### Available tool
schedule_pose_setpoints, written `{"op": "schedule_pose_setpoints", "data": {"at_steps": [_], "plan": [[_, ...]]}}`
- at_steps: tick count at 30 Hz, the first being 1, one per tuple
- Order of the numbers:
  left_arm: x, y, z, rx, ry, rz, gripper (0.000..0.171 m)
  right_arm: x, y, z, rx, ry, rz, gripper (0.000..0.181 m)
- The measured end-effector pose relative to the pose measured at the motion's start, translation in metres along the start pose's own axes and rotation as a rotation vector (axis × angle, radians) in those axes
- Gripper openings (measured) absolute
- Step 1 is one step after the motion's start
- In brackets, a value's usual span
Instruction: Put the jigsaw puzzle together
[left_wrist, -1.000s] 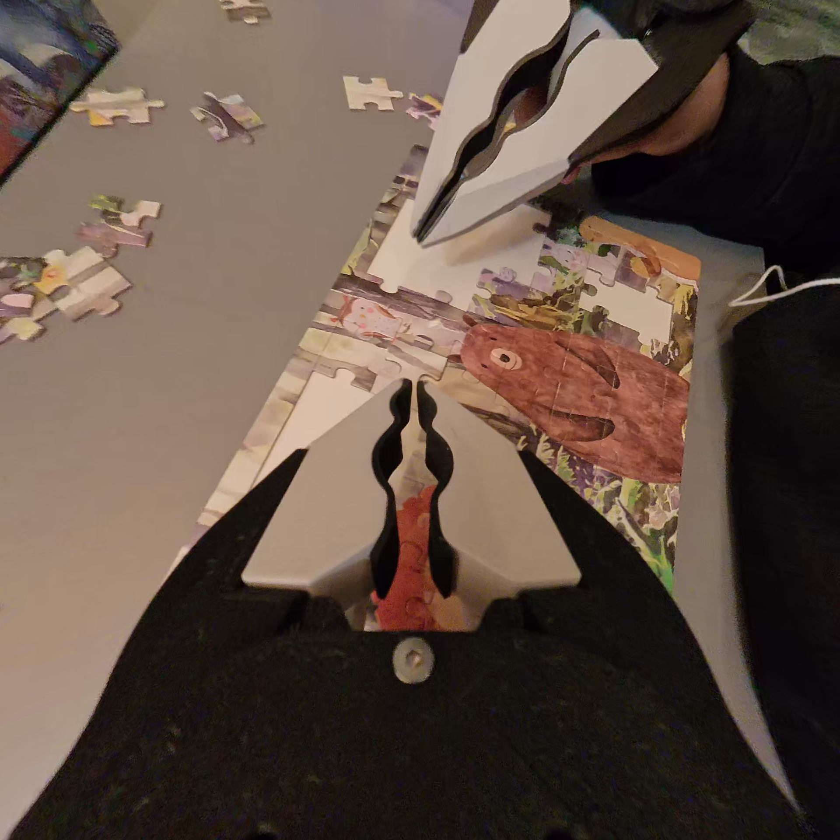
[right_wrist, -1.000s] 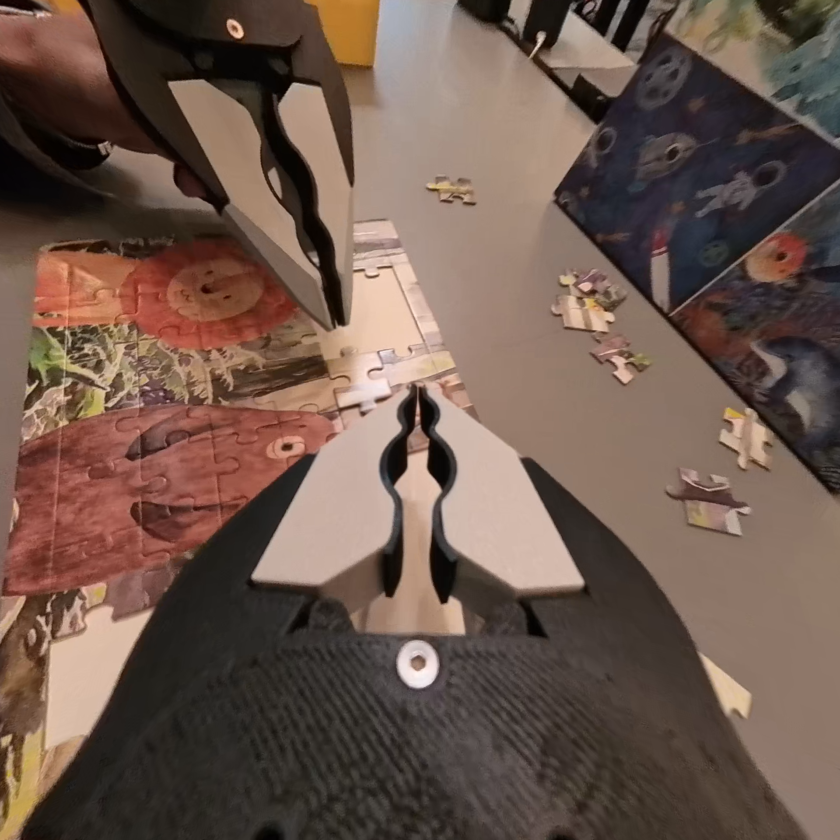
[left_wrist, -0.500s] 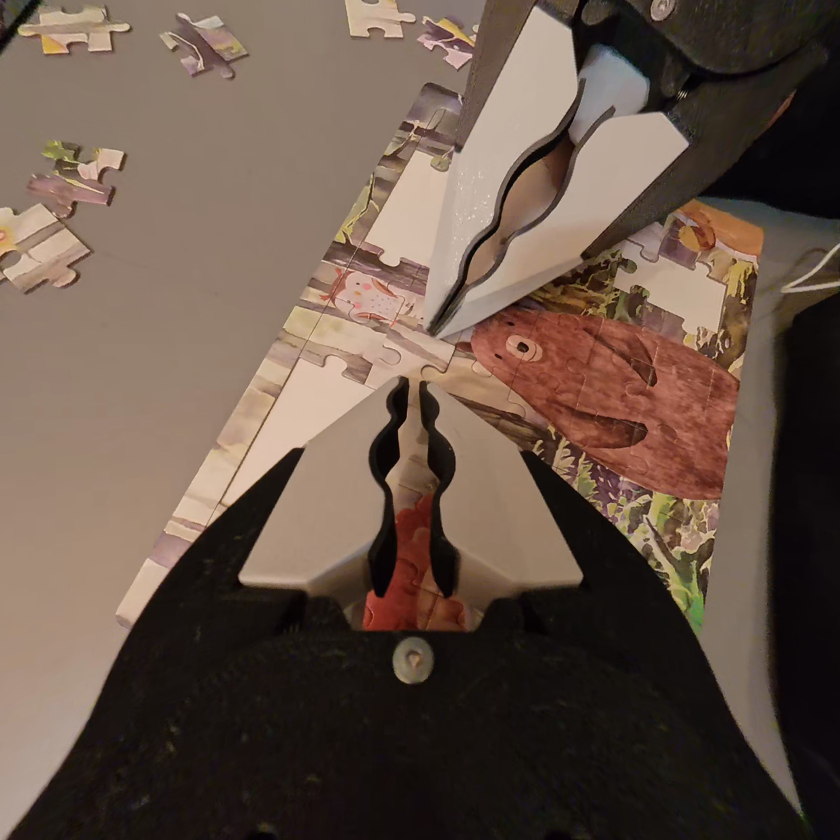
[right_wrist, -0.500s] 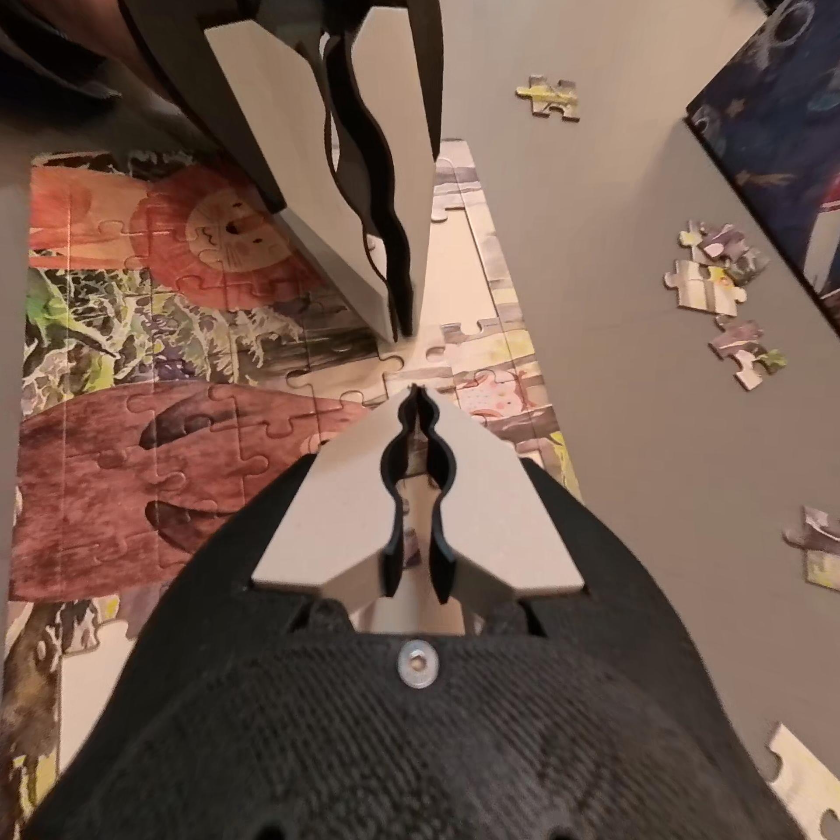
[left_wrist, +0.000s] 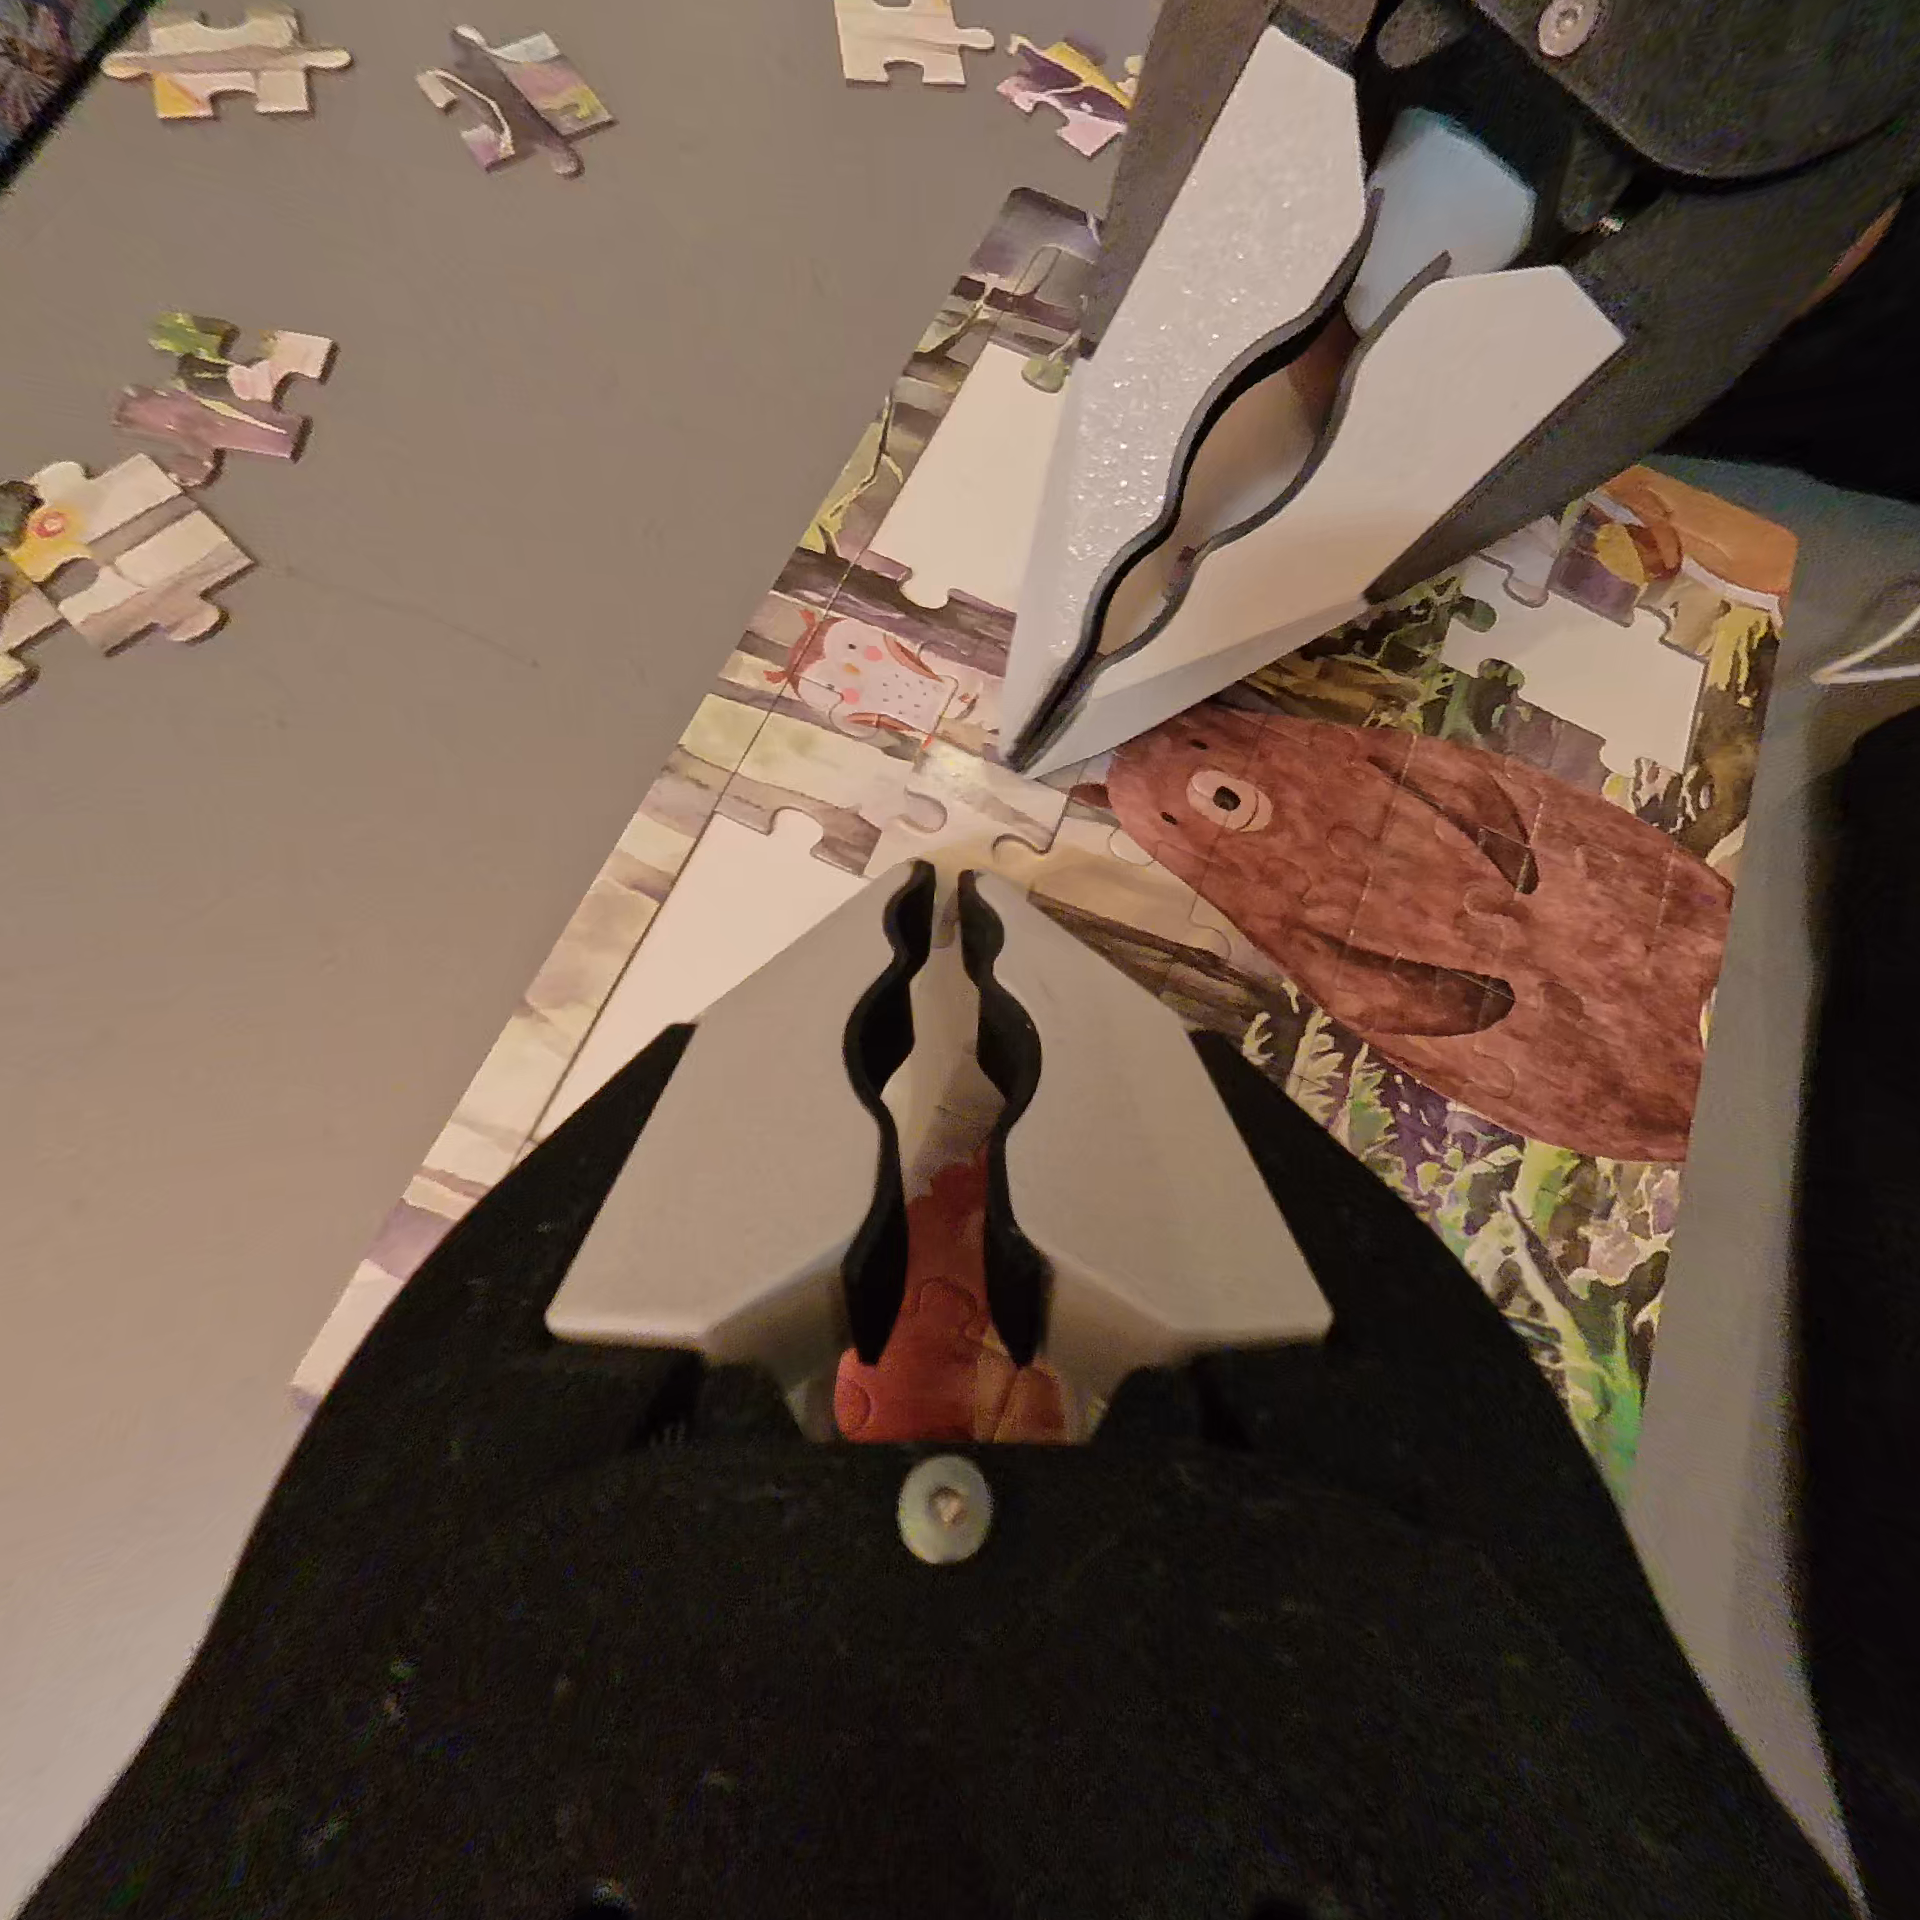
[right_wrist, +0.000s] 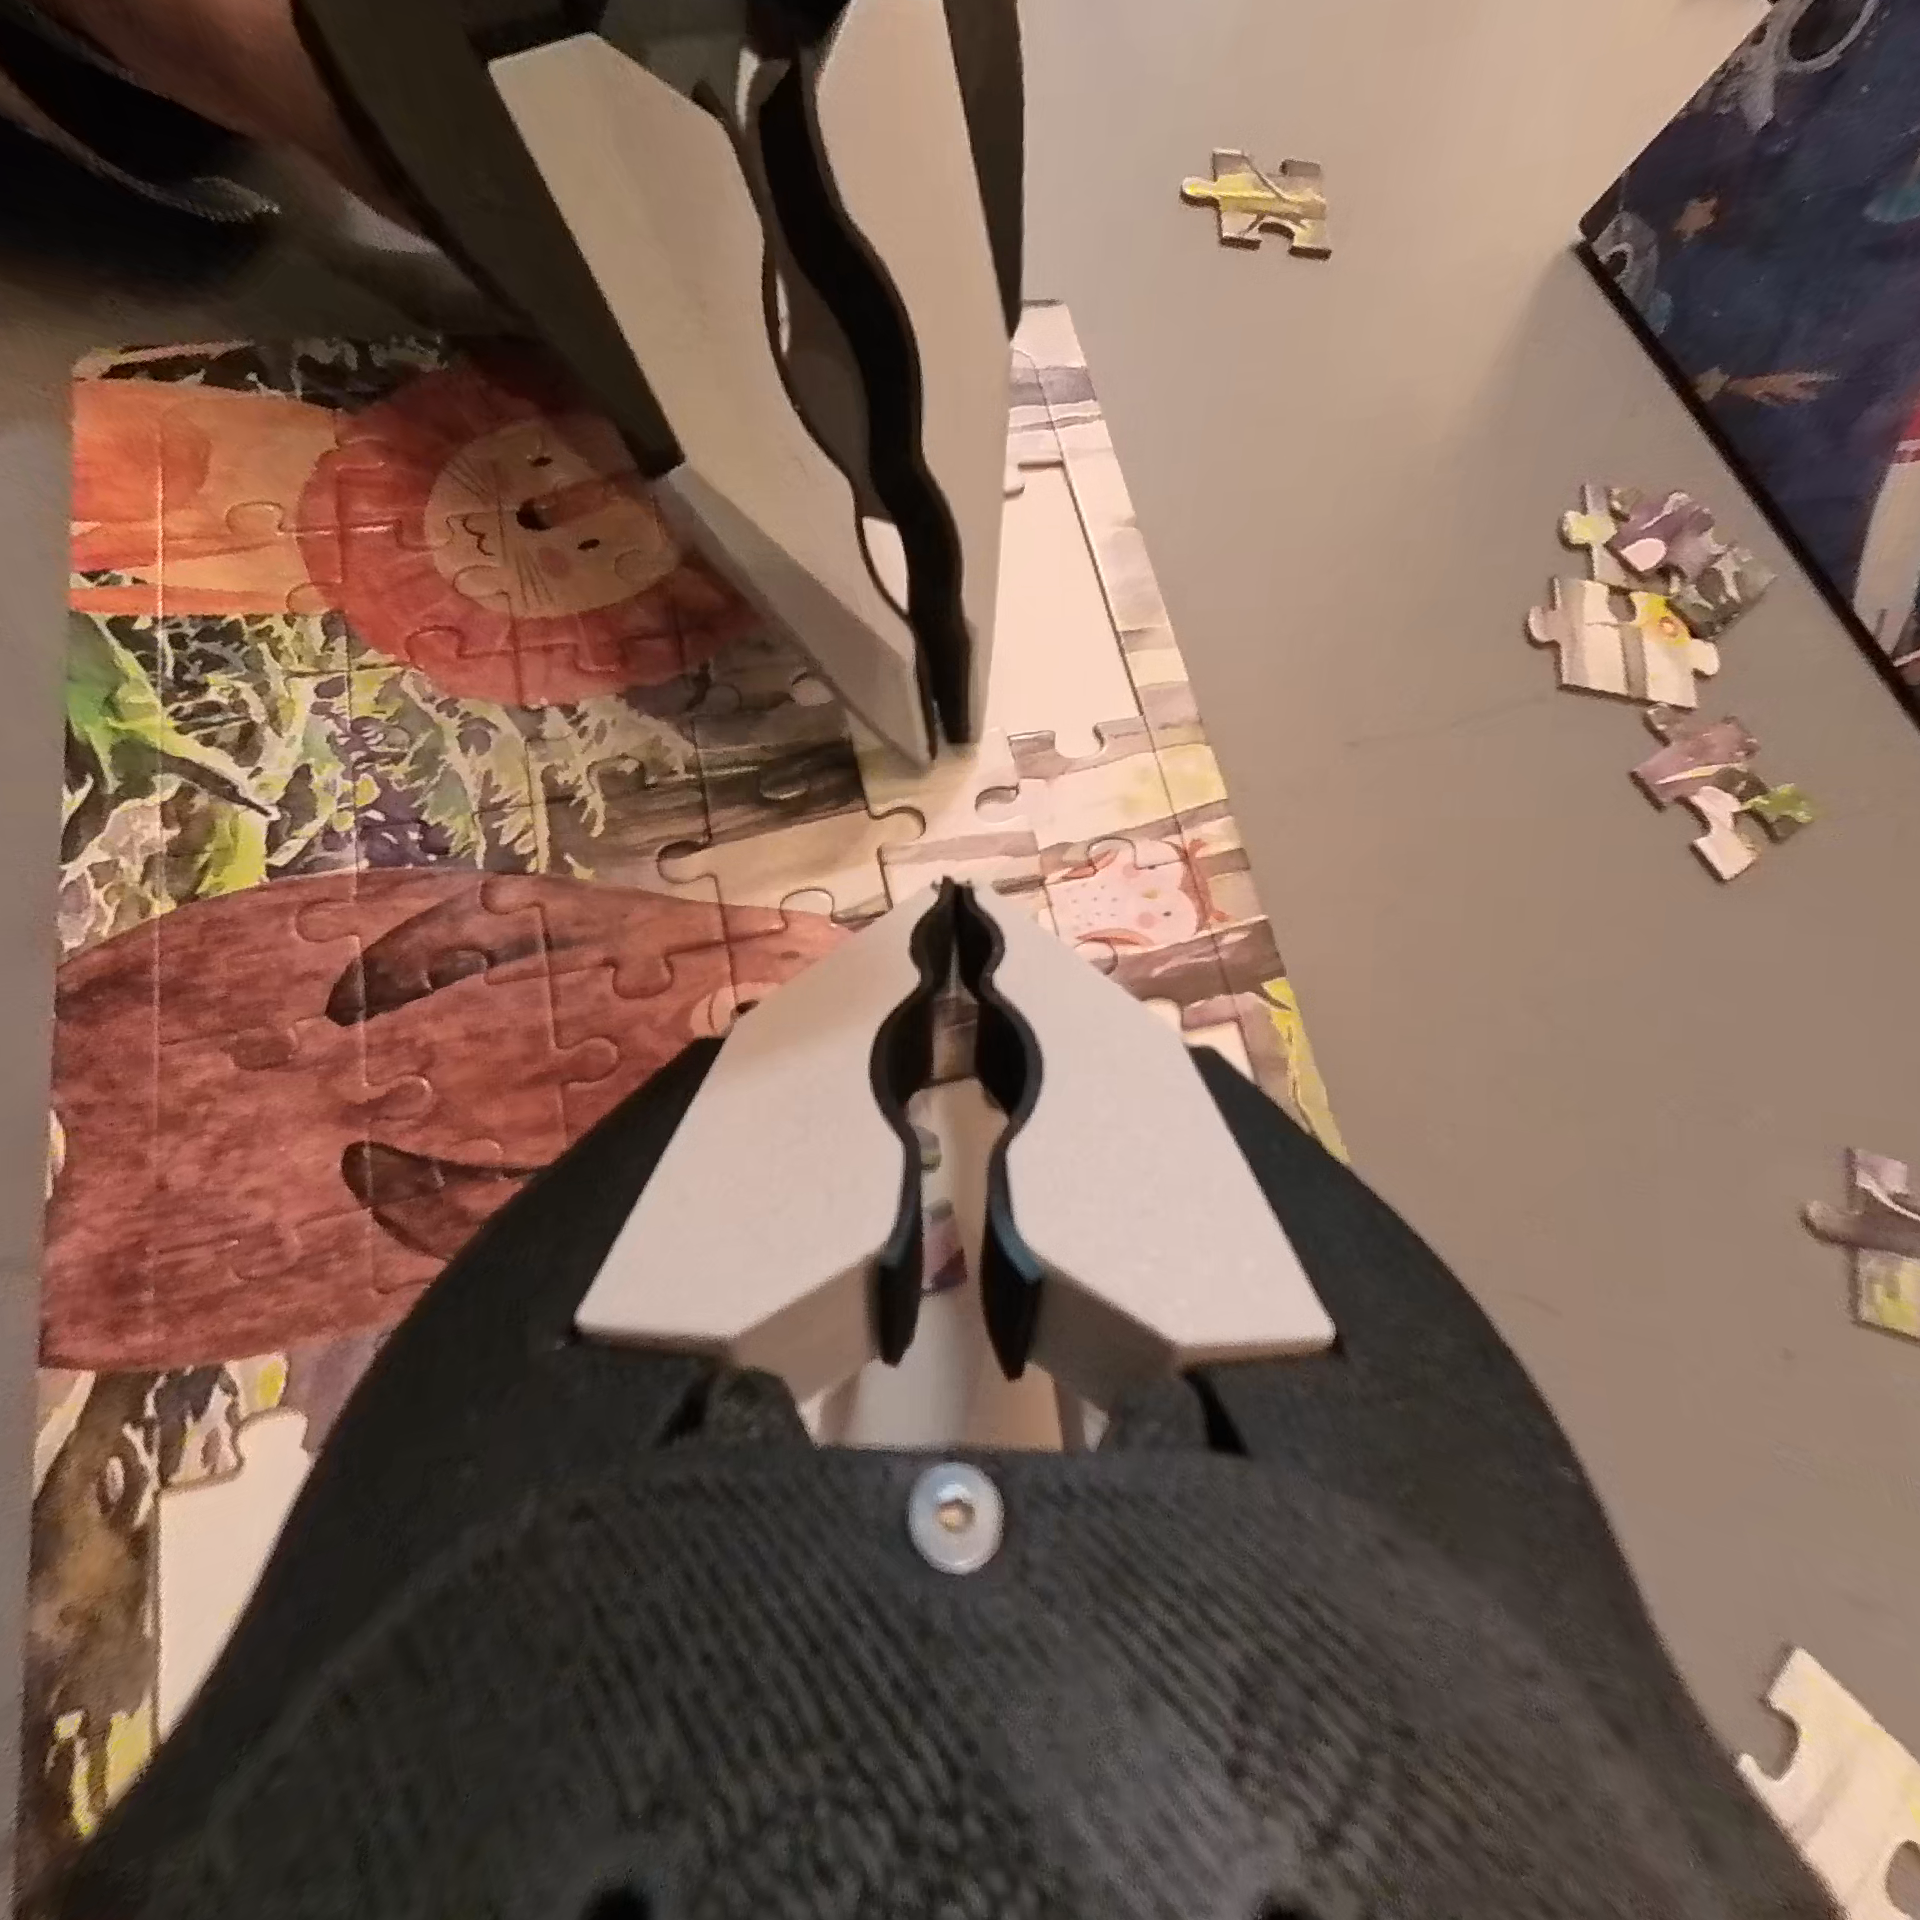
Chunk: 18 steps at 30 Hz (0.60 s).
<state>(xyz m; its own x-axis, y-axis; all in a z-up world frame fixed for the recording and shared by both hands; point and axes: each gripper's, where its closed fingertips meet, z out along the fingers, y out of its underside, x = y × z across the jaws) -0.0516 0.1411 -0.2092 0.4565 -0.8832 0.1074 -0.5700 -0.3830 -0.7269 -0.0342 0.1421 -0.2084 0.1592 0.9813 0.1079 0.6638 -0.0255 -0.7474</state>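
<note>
A: Left wrist view first. Any writing or brand to read?

B: None that I can make out. The left gripper (left_wrist: 943, 878) sits at the centre with a narrow gap between its tips, holding nothing. It hovers just over a pale piece (left_wrist: 977, 805) in the puzzle (left_wrist: 1455, 935).

A: And the puzzle itself?

B: It runs from 7 o'clock to 2 o'clock on the grey table (left_wrist: 468, 727), partly built, with a brown bear (left_wrist: 1434, 904) at 3 o'clock. Loose pieces (left_wrist: 156, 540) lie at 10 and 12 o'clock.

A: The other tool?

B: The right gripper (left_wrist: 1023, 764) comes in from 1 o'clock, tips together, touching the far edge of that pale piece. Half a second ago it was in nearly the same spot; a second ago it hung higher, well clear of the puzzle.

A: Now the right wrist view.

B: No legible writing here either. The right gripper (right_wrist: 956, 888) is pinched closed at the tips, empty, over the pale piece (right_wrist: 935, 821). The left gripper (right_wrist: 945, 732) drops from 12 o'clock, tips nearly closed, onto the same piece's far edge. A lion (right_wrist: 540, 530) shows at 10 o'clock, the bear (right_wrist: 364, 1091) at 9.

A: Change from earlier?

B: The view has closed in; a second ago the left gripper was lifted and further back. A dark blue picture board (right_wrist: 1787, 260) sits at 2 o'clock, with loose pieces (right_wrist: 1631, 623) beside it.
</note>
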Motion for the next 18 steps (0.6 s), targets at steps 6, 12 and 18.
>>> {"op": "schedule_pose_setpoints", "data": {"at_steps": [6,12,18], "plan": [[-0.004,0.002,-0.001,-0.002,-0.005,-0.018,0.004,-0.001,0.001,-0.002,-0.004,-0.005,-0.005,0.0],[-0.002,0.002,0.001,-0.008,0.003,-0.017,0.003,0.0,0.0,-0.002,-0.001,-0.001,-0.014,0.0],[-0.001,0.002,0.001,-0.009,0.005,-0.017,0.003,-0.001,-0.011,-0.002,0.049,0.004,-0.015,0.0]]}}
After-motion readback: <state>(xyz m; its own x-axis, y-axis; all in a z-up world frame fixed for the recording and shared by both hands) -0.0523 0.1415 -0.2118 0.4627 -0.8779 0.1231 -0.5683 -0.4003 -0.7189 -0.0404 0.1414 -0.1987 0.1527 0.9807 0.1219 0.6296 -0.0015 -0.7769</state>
